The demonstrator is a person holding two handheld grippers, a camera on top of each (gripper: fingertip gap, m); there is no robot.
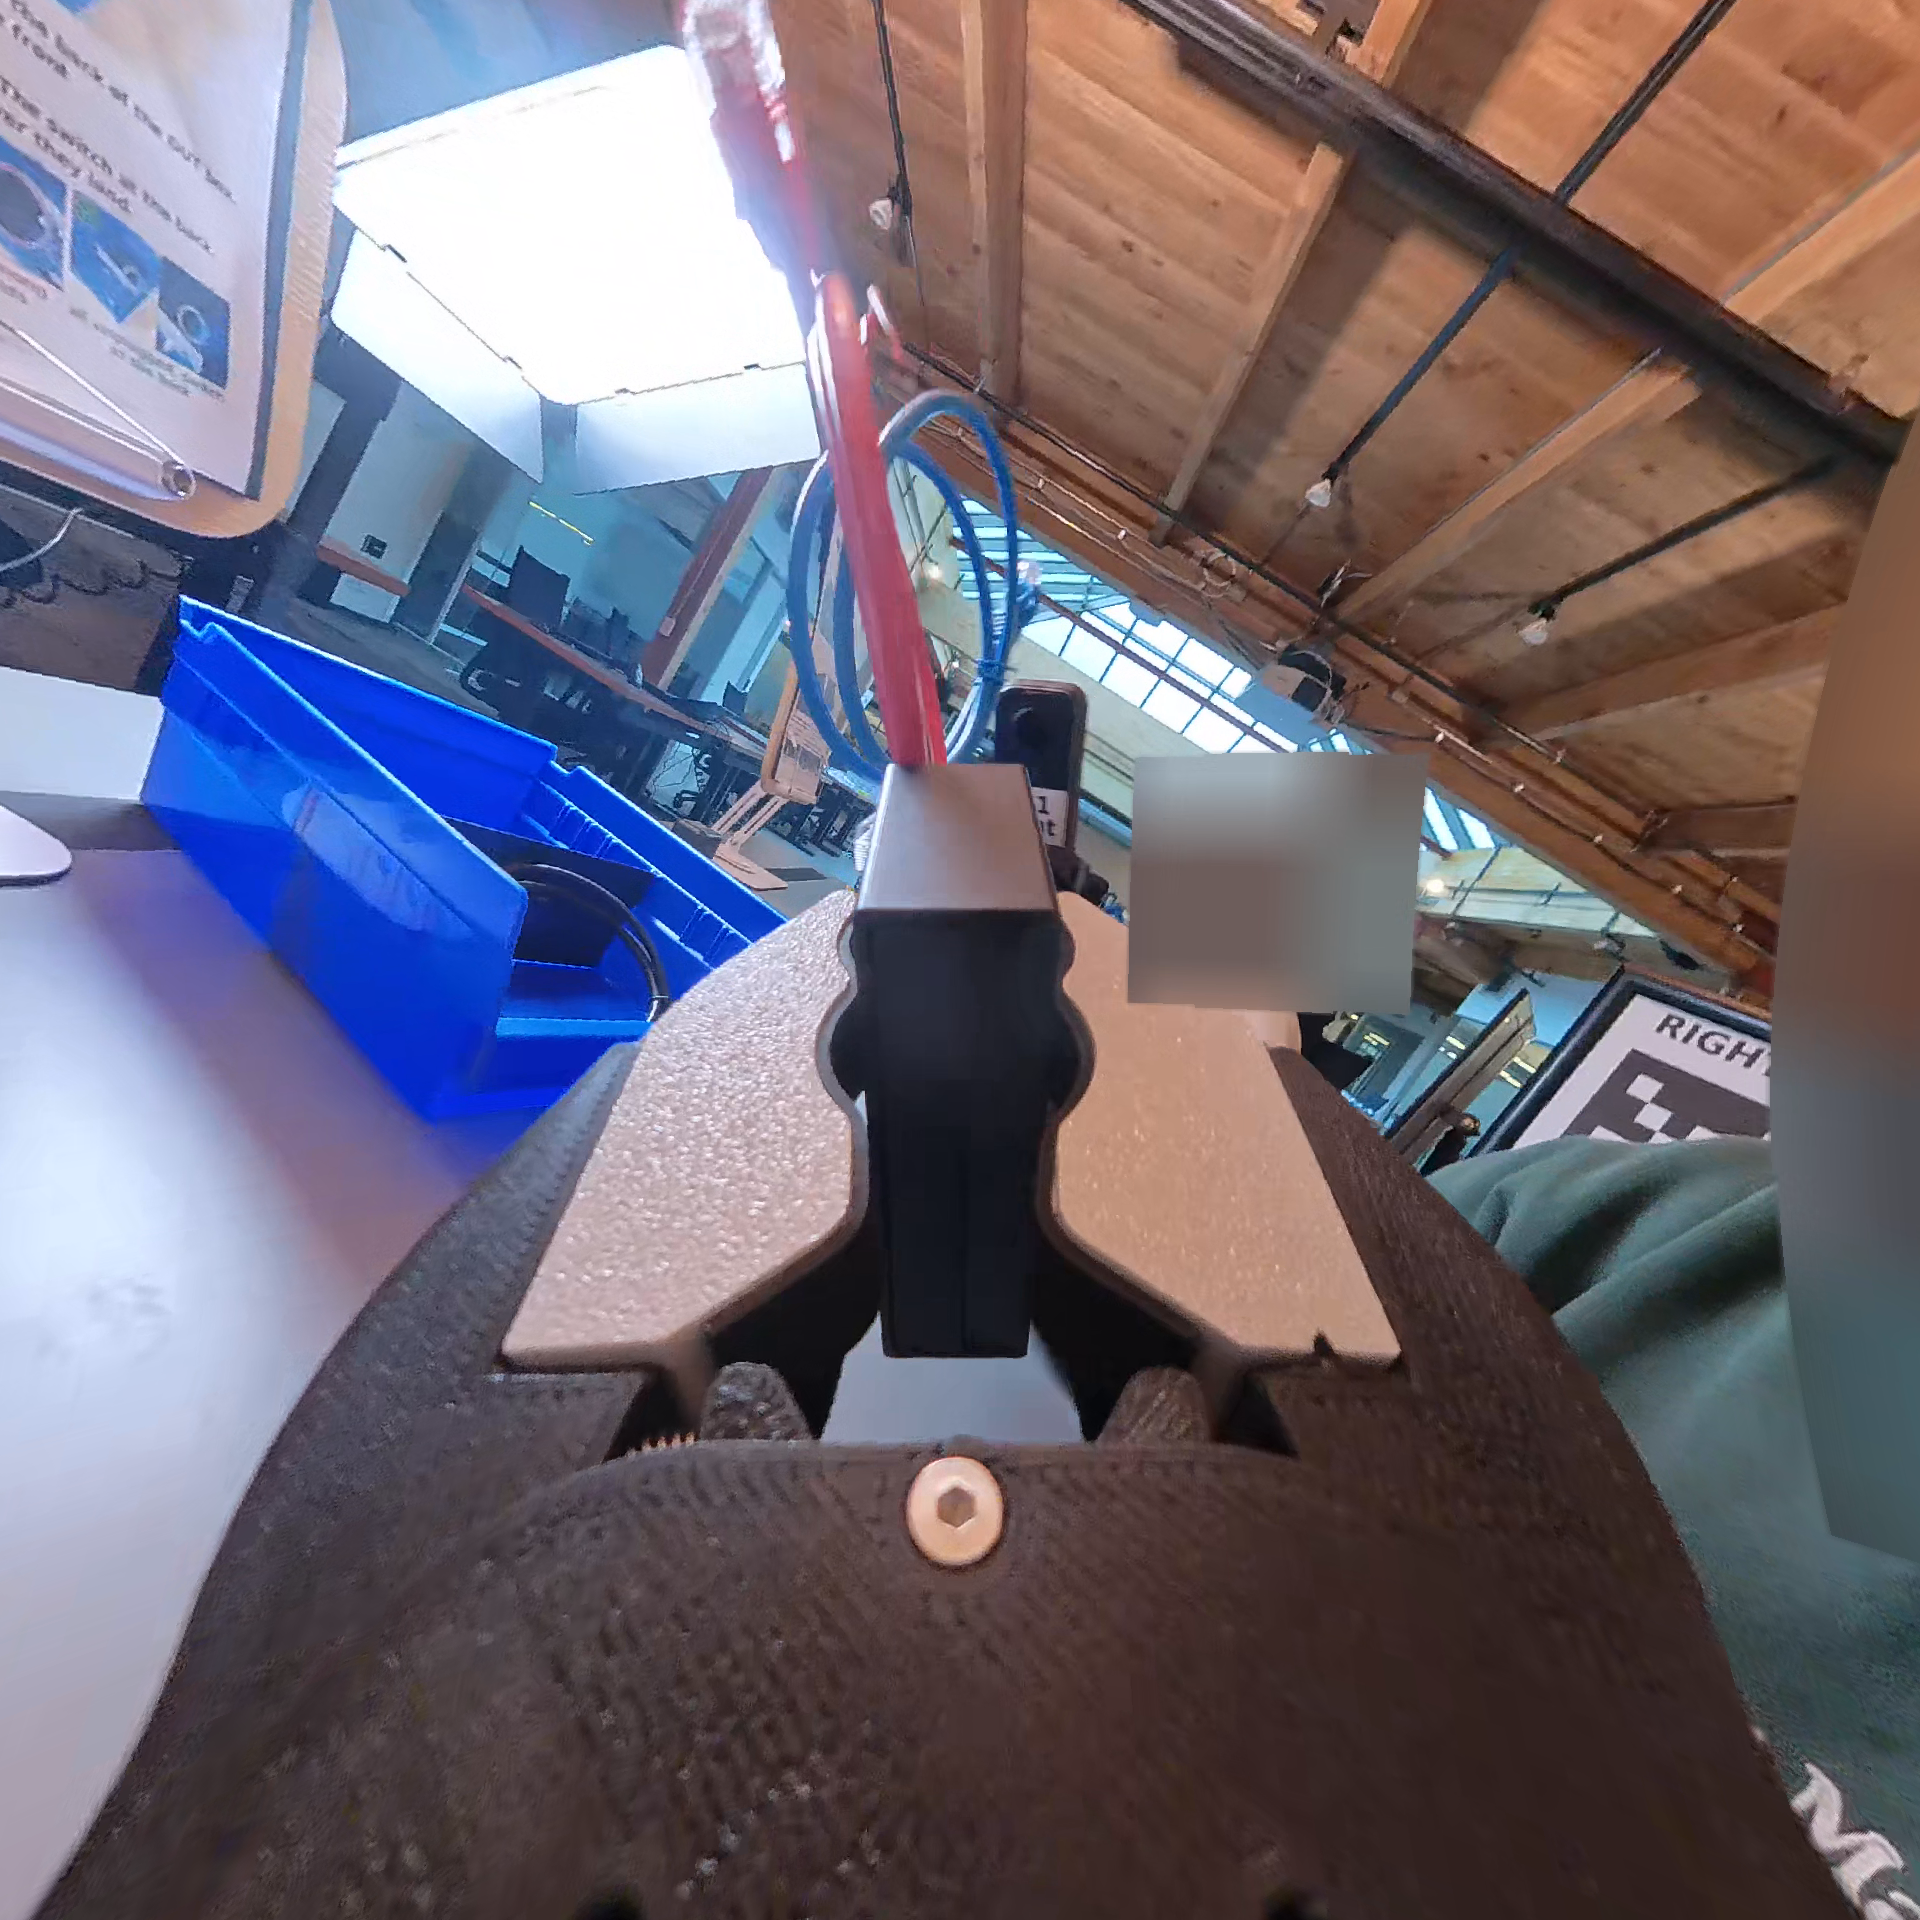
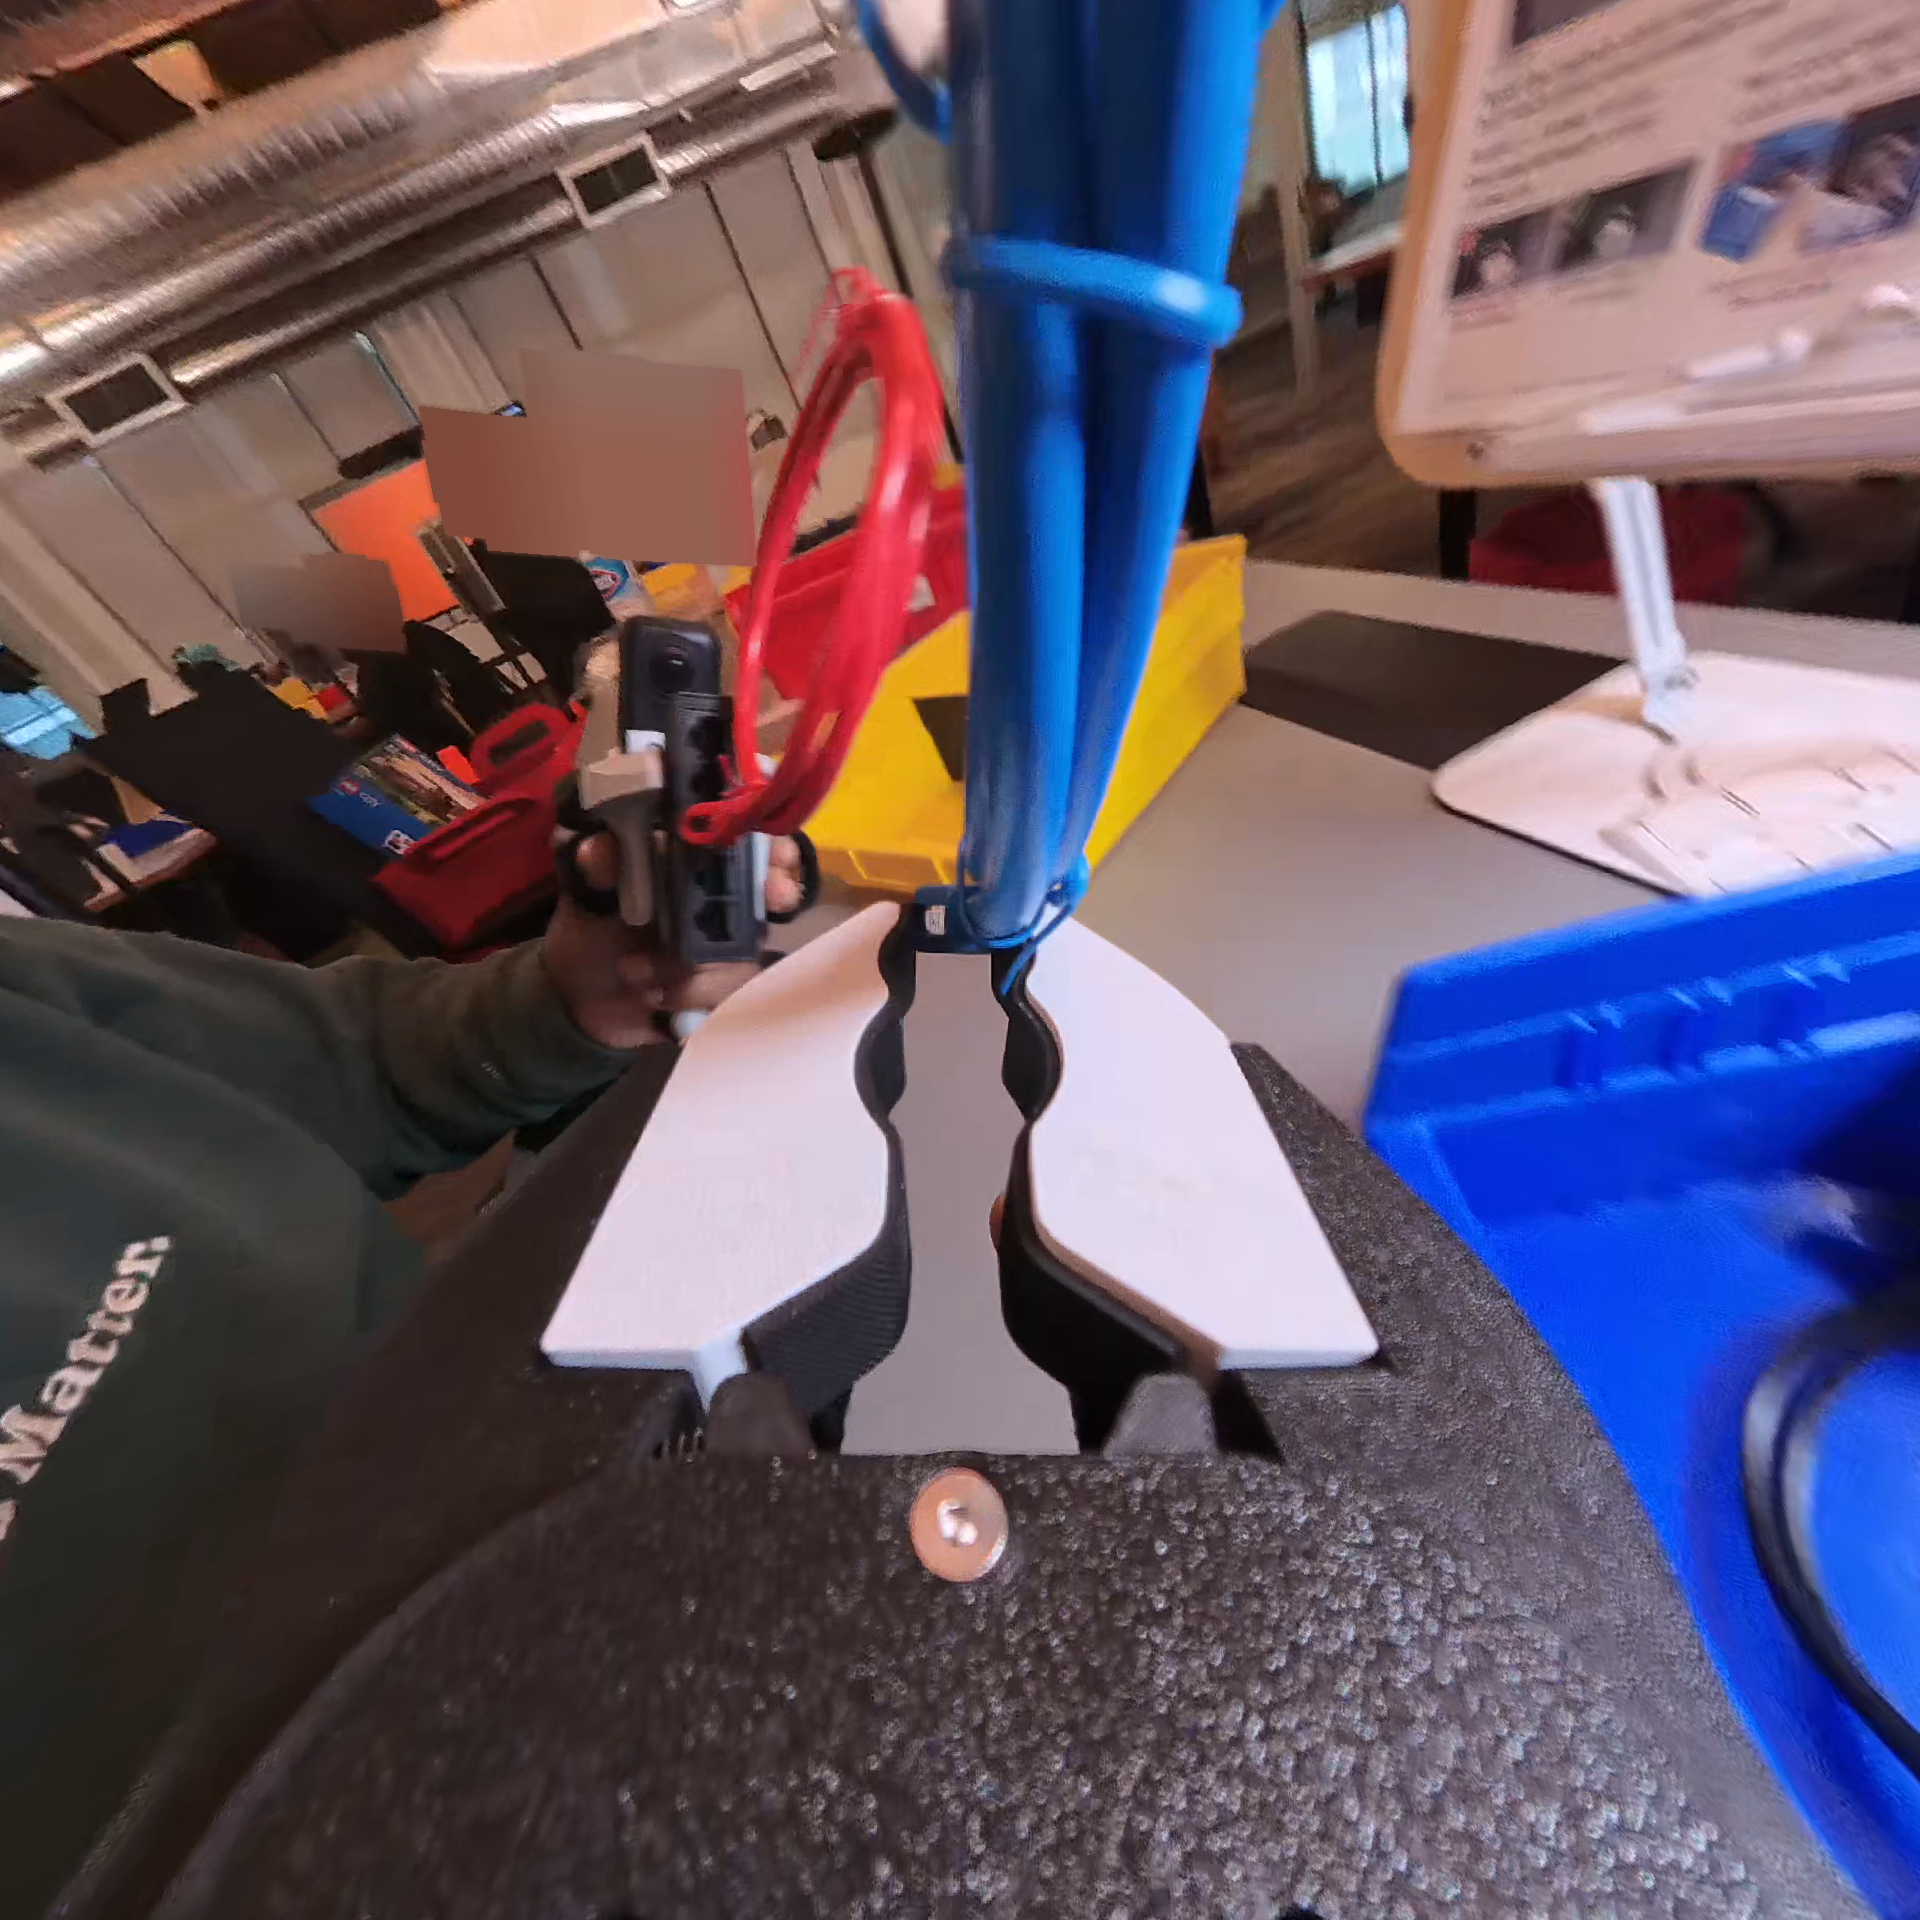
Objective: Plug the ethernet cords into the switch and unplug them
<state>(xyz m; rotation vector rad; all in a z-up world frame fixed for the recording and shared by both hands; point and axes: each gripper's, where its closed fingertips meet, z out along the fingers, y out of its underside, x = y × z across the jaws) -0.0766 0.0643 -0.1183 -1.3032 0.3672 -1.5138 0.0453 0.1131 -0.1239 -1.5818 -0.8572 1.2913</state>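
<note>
My left gripper (image 1: 954, 925) is shut on the dark box-shaped switch (image 1: 956, 852) and holds it above the table. A red ethernet cord (image 1: 883, 582) rises from the switch's far end and looks plugged in. The right wrist view shows the same switch (image 2: 717, 894) with its port face toward me and the red cord's (image 2: 883, 343) plug at a port. My right gripper (image 2: 971, 935) is shut on the bottom of a coiled, tied blue ethernet cord (image 2: 1039, 623), held upright to the right of the switch. The blue coil (image 1: 1000, 520) hangs behind the switch, with one clear plug loose.
A blue bin (image 1: 343, 862) holding a black cable sits on the grey table (image 1: 156, 1195), and also shows close on the right (image 2: 1621, 1143). A yellow bin (image 2: 1174, 686) stands beyond. An instruction sign on a white stand (image 2: 1662, 260) is at the table's back. A green sleeve (image 2: 312, 1039) reaches across. The left gripper's tips are roughly 15 cm from the right gripper's.
</note>
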